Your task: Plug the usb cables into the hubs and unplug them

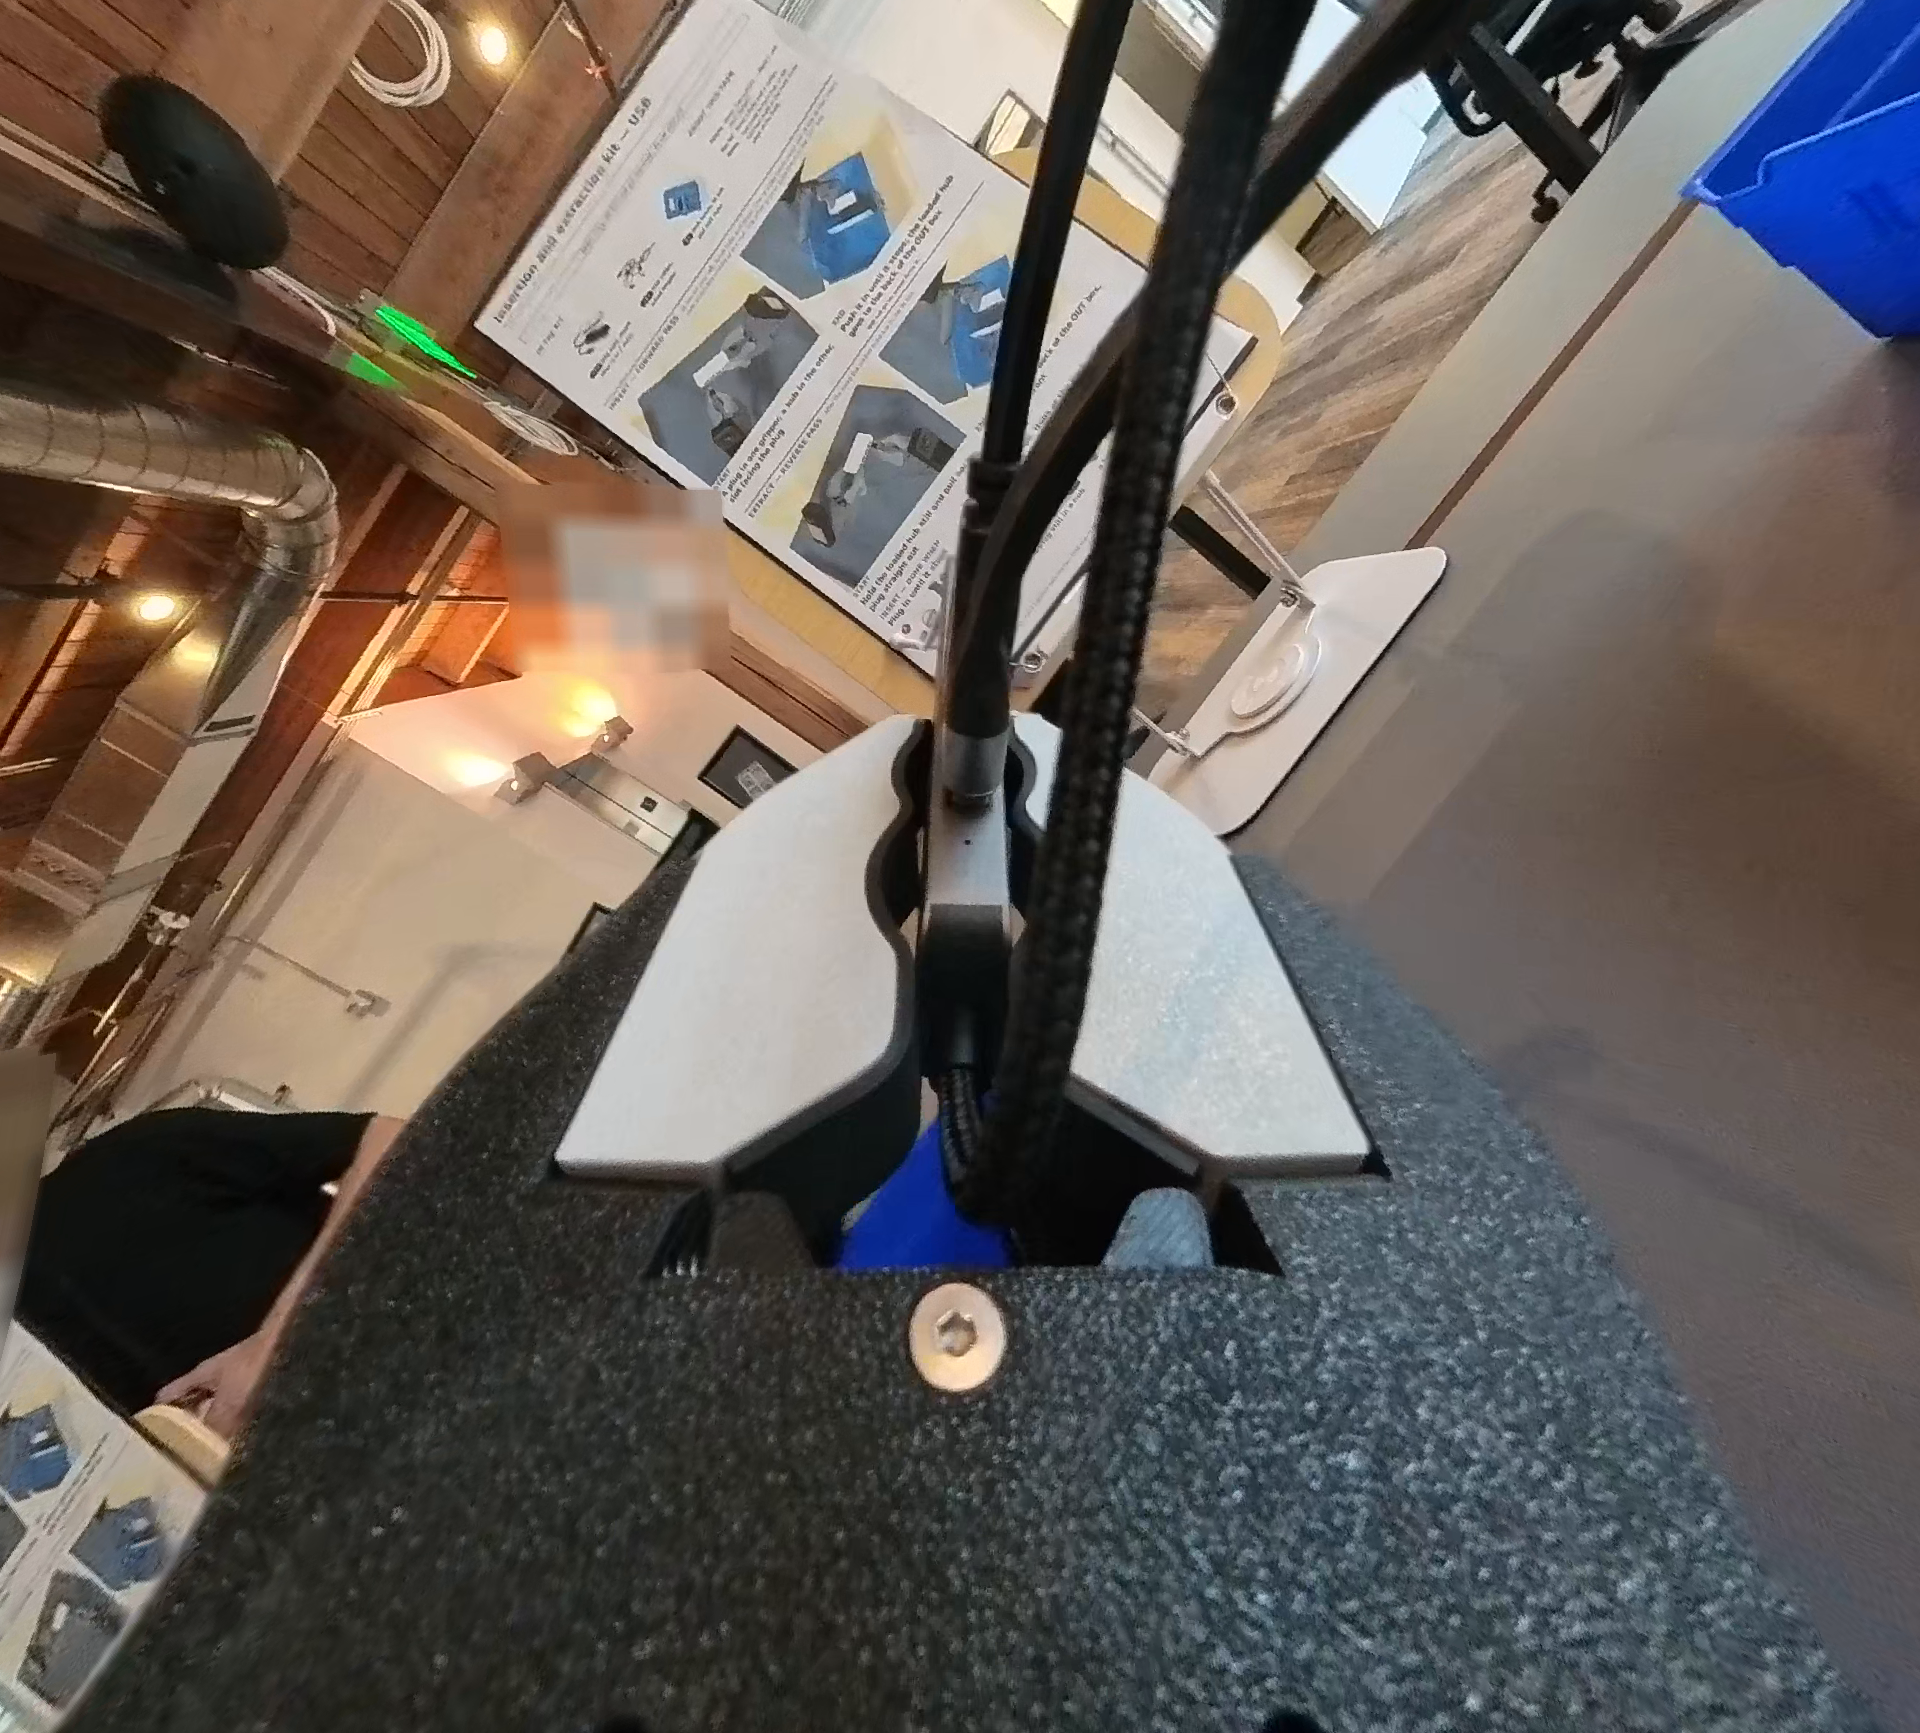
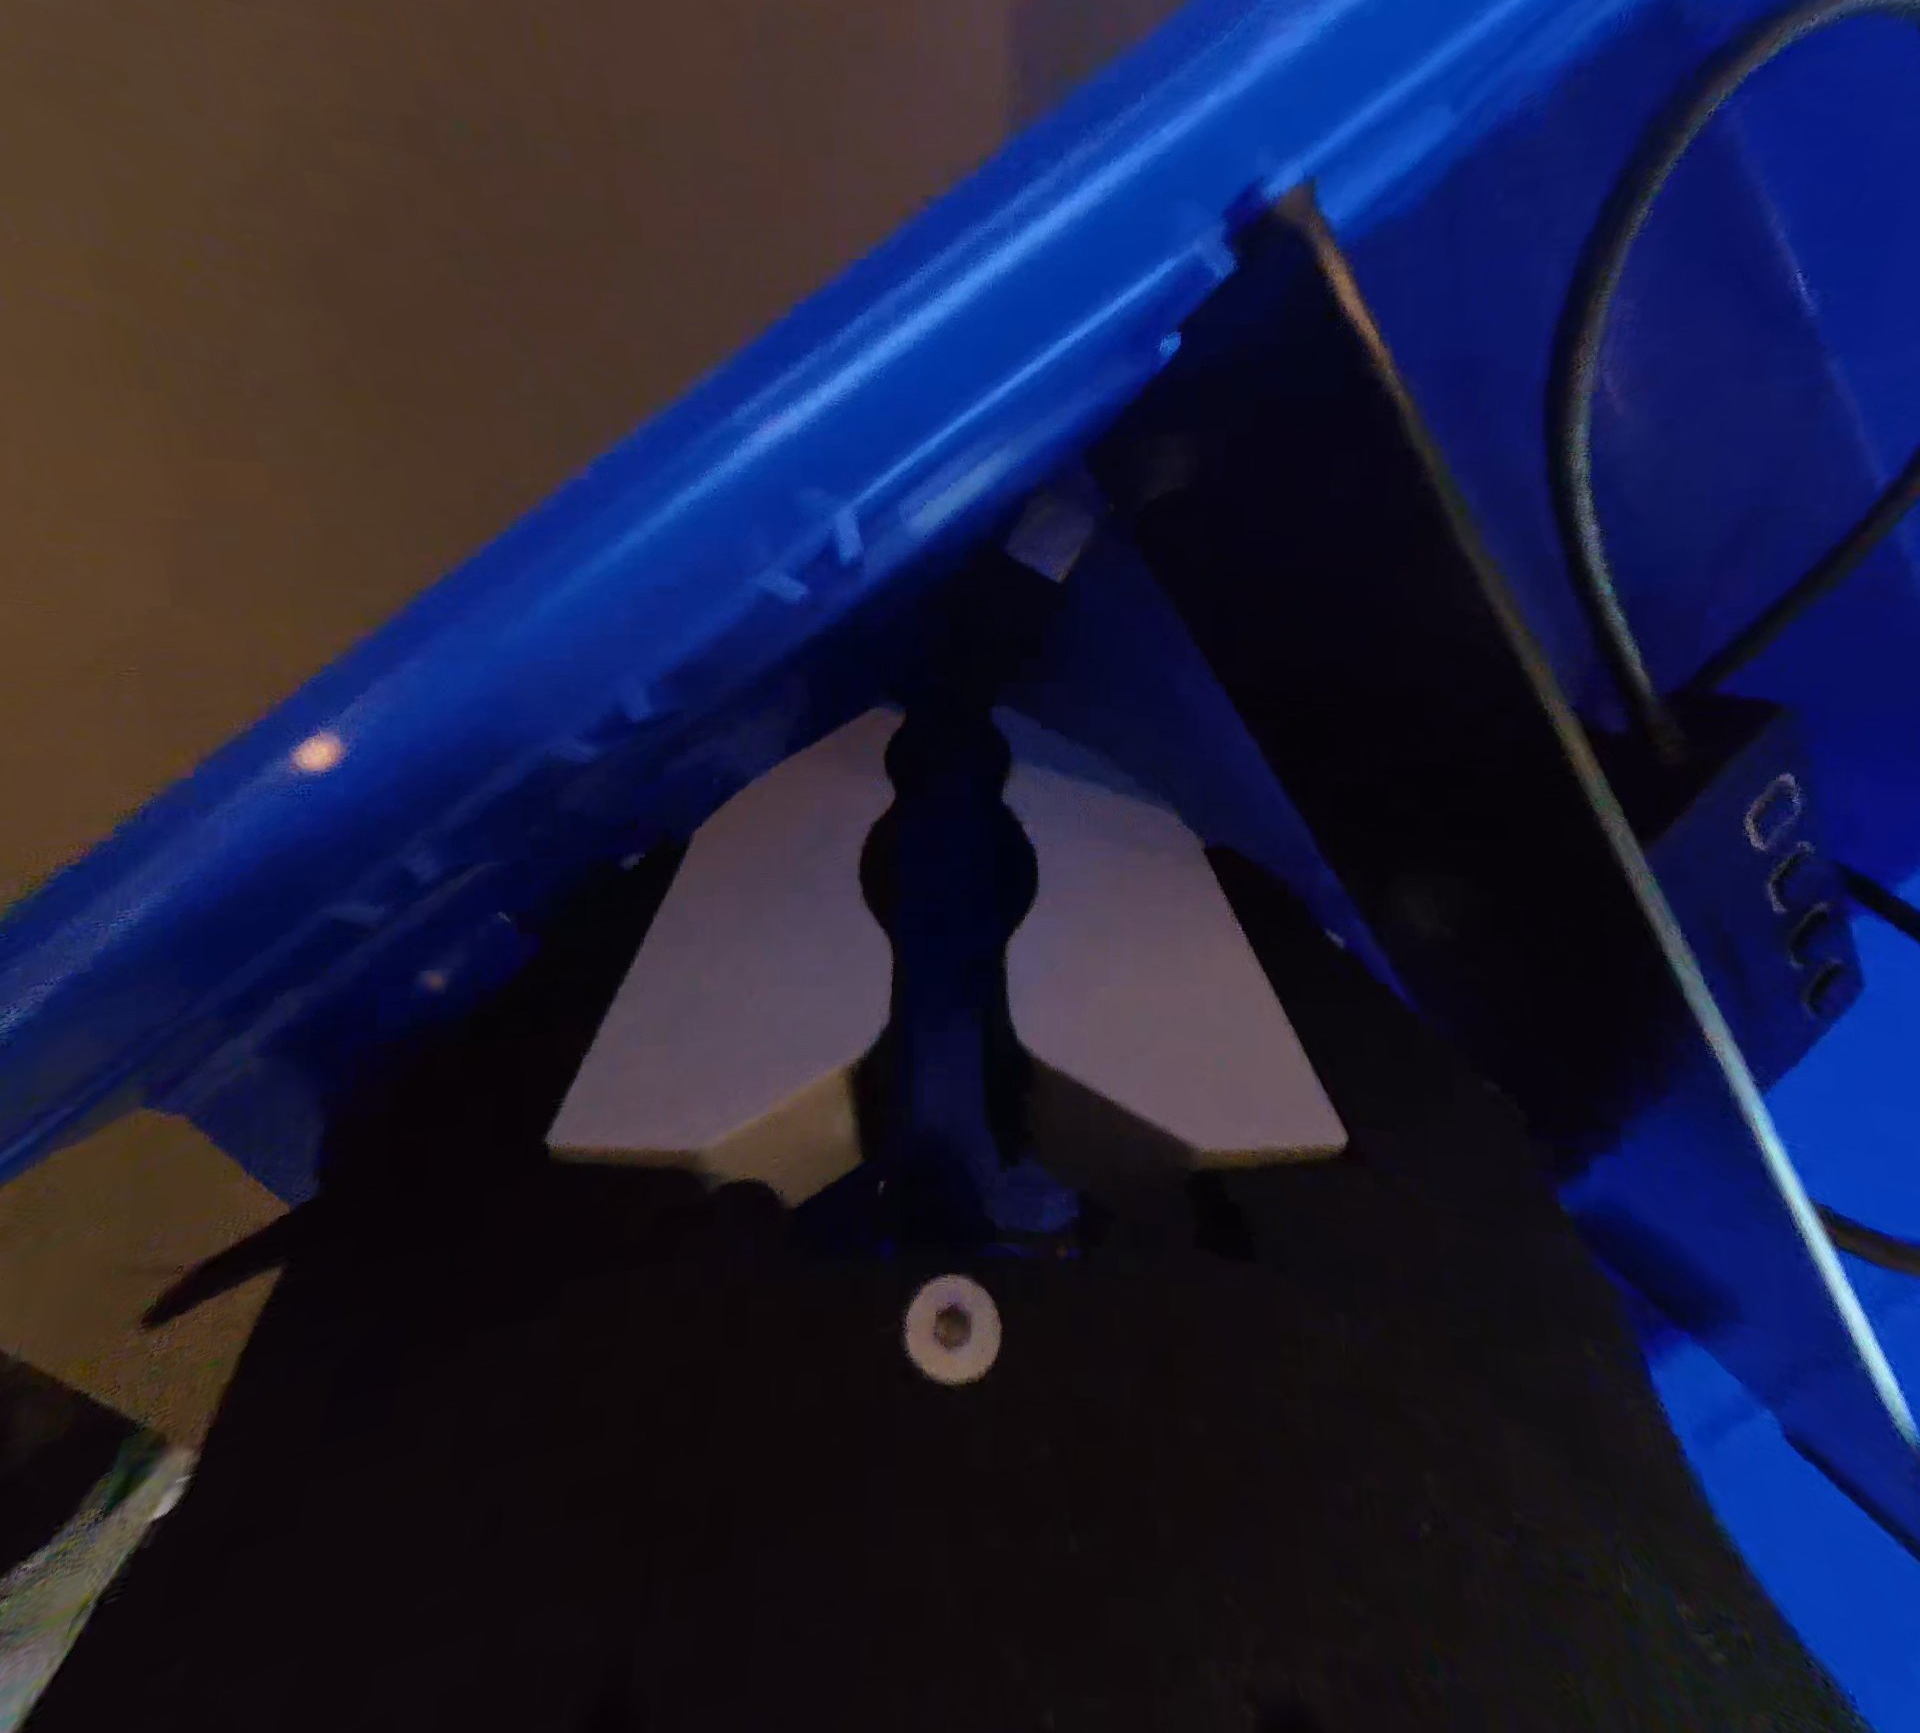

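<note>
- The left tool (image 1: 961,810) has a black, grainy-textured body, two pale grey flat fingers (image 1: 769,987) with wavy inner edges, and one silver hex screw (image 1: 958,1338).
- The right tool (image 2: 948,748) matches: black body, pale fingers (image 2: 727,987), silver screw (image 2: 951,1327).

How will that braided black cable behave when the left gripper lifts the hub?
The braided cable droops in a loop beside the hub clamped in the left gripper, so it is probably floppy and would trail. Its woven sheath looks grippy, unlikely to slip.
</note>
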Demonstrator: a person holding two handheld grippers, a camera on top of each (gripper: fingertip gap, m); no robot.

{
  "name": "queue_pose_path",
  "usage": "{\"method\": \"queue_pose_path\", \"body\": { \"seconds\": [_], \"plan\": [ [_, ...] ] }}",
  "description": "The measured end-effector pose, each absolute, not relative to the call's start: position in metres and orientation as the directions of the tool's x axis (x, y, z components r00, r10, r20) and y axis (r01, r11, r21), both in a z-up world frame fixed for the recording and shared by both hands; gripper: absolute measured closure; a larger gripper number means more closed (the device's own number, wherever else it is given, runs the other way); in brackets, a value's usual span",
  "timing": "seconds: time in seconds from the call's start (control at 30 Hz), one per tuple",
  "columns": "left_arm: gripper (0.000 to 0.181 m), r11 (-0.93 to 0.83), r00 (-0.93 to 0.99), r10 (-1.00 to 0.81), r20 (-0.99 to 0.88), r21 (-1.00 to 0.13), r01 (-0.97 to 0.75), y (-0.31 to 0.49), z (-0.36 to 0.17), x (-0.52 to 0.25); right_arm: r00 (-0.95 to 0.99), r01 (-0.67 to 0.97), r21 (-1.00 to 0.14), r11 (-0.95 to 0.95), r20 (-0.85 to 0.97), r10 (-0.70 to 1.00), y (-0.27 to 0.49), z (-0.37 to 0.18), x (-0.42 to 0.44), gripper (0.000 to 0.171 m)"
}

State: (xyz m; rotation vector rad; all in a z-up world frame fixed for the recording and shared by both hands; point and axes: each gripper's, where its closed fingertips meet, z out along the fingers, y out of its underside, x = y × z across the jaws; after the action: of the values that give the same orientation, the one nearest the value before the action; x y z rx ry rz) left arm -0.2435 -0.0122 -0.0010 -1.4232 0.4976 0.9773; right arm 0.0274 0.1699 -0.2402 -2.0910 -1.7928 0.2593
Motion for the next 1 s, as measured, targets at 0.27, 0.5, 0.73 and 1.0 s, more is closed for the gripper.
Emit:
{"method": "queue_pose_path", "body": {
  "seconds": [0.27, 0.5, 0.73, 1.0],
  "plan": [
    [0.171, -0.119, 0.533, 0.28, -0.799, -0.58, -0.806, -0.018, 0.005, -0.243, 0.124, 0.738, -0.672, -0.066, 0.039, 0.992, 0.164, -0.172, 0.035, 0.164],
    [0.171, -0.115, 0.513, 0.258, -0.819, -0.553, -0.825, -0.009, 0.002, -0.233, 0.04, 0.47, -0.881, 0.048, 0.076, 0.996, 0.148, -0.097, 0.049, 0.164],
    [0.171, -0.053, 0.486, 0.225, -0.845, -0.508, -0.859, 0.004, 0.0, -0.204, -0.24, -0.01, -0.976, 0.215, 0.211, 0.948, 0.086, -0.022, 0.048, 0.165],
    [0.171, 0.057, 0.456, 0.206, -0.866, -0.455, -0.889, 0.012, 0.002, -0.171, -0.305, -0.084, -0.954, 0.289, 0.301, 0.904, 0.05, -0.005, 0.042, 0.165]
  ]
}}
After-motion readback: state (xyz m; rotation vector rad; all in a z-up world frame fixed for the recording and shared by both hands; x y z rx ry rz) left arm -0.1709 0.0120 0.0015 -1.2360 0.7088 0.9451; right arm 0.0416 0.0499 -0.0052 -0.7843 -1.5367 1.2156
